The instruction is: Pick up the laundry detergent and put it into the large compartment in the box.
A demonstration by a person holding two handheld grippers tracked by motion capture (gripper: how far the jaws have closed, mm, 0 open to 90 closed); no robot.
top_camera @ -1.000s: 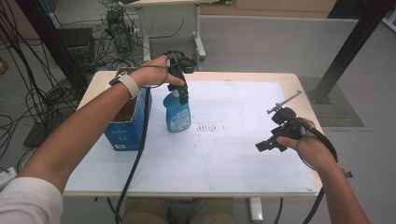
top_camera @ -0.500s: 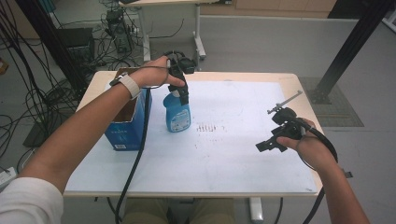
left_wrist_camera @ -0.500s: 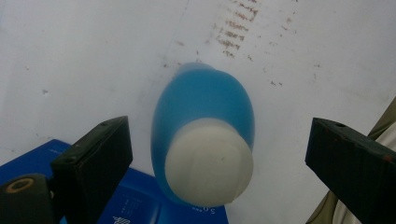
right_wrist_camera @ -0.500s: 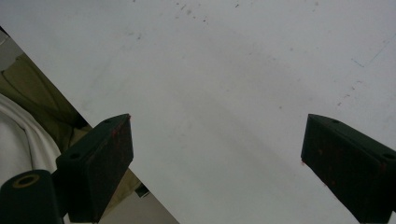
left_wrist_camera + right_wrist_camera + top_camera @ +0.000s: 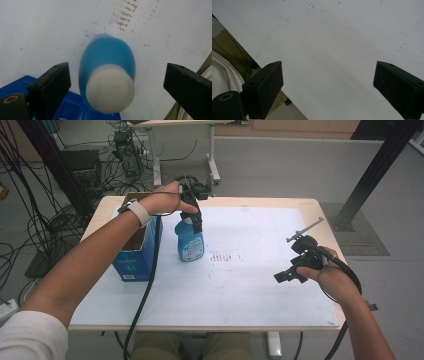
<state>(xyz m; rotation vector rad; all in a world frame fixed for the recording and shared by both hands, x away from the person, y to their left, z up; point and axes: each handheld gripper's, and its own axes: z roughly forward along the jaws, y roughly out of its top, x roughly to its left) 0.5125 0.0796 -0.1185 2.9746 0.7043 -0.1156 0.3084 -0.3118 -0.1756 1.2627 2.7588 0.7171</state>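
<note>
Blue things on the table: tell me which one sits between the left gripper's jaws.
The blue bottle with the white cap, standing upright; the blue box stands beside it.

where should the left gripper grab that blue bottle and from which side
Probably at the white cap, coming straight down from above. The blue bottle stands upright on the table, its cap is the narrowest part, and the left gripper hangs over it with open jaws either side of the cap, not touching. The blue box close beside it makes a side approach from there awkward.
</note>
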